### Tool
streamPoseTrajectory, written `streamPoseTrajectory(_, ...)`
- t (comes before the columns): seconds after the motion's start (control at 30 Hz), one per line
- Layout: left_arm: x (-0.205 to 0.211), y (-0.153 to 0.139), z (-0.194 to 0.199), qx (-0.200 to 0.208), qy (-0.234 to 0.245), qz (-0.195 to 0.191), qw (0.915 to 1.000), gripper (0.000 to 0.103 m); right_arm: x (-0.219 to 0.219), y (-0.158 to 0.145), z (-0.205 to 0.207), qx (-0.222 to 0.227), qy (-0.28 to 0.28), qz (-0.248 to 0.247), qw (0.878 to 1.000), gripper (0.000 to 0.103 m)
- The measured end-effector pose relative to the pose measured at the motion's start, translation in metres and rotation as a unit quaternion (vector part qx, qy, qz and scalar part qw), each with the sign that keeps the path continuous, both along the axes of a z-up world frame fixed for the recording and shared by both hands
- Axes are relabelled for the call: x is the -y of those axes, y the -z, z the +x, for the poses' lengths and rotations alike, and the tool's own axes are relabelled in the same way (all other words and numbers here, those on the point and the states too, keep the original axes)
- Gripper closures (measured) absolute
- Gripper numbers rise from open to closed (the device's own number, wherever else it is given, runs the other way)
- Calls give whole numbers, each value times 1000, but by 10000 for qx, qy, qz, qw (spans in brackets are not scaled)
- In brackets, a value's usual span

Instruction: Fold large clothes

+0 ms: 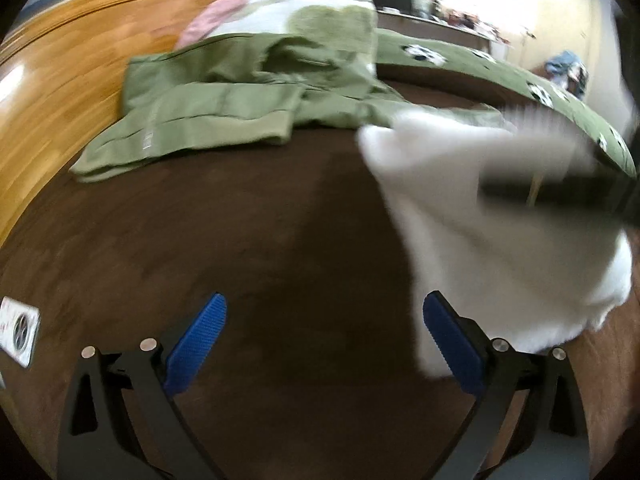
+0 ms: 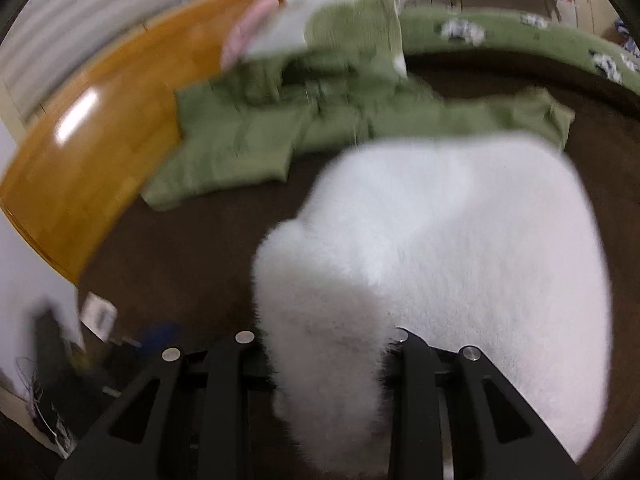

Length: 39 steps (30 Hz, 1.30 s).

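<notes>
A white fluffy garment (image 2: 460, 240) hangs from my right gripper (image 2: 326, 344), which is shut on it; the fleece hides the fingertips. In the left wrist view the same white garment (image 1: 500, 240) hangs at the right, held up above the brown surface (image 1: 240, 240), with the blurred right gripper across it. My left gripper (image 1: 324, 340) is open and empty, its blue pads (image 1: 196, 344) wide apart, low over the brown surface just left of the garment.
Green folded clothes (image 1: 192, 120) lie at the far side of the brown surface, also in the right wrist view (image 2: 248, 140). A wooden floor (image 1: 60, 80) is to the left. A green bedspread with patches (image 1: 500, 68) runs along the back right. A white socket plate (image 1: 20, 330) is at left.
</notes>
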State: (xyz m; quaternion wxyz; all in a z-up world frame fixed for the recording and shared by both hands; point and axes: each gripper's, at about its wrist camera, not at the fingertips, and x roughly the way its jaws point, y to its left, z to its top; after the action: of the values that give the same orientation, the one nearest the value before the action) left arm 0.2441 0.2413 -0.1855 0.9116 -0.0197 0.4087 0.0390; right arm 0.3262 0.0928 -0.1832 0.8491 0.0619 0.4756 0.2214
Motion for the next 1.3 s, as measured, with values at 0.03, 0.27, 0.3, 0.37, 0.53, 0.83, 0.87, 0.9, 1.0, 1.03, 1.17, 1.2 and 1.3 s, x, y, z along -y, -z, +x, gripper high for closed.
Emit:
streamPoseTrajectory(0.03,-7,0,-2,9,-60,-27,10000,7,-4,11,-1,-95,-12,-106,9999,74)
streamPoseTrajectory(0.27,-34,8,-19,-96,-303,-170,9993,7,-6,22,0,-189,72,-160,9997,74)
streamPoseTrajectory(0.3,-34,9,-20,-116,-321,-205,9992,6,-7,21,-2,-184,65,-181,9996,74)
streamPoseTrajectory(0.37,-33,9,-25,-125,-357,-277,9989,7,-8,22,-2,-171,87,-224,9996,74)
streamPoseTrajectory(0.53,-27,0,-32,-89,-273,-216,9994,6,-13,19,3,-209,113,-267,9994,73)
streamPoseTrajectory(0.83,-38,-35,-47,-2,-460,-18,9989,6,-14,-14,-14,-83,-290,-124,9995,31)
streamPoseTrajectory(0.87,-41,-37,-48,4,-508,-39,9987,6,-11,-23,-17,-32,-371,-63,9993,26)
streamPoseTrajectory(0.9,-44,-40,-50,18,-563,-84,9984,6,-7,-30,-19,19,-388,-16,9992,21)
streamPoseTrajectory(1.0,-51,-49,-54,45,-702,-326,9970,6,16,-59,-21,278,-365,105,9989,19)
streamPoseTrajectory(1.03,-51,-51,-55,23,-710,-405,9967,6,26,-70,-20,379,-372,75,9986,18)
streamPoseTrajectory(1.17,-39,-61,-50,13,-588,-782,9952,6,57,-99,-3,678,-322,-390,9964,13)
streamPoseTrajectory(1.2,-30,-67,-48,90,-500,-877,9948,6,65,-104,1,731,-265,-449,9960,13)
streamPoseTrajectory(1.3,-4,-78,-42,235,-221,-1067,9938,6,92,-113,18,790,-137,-563,9952,6)
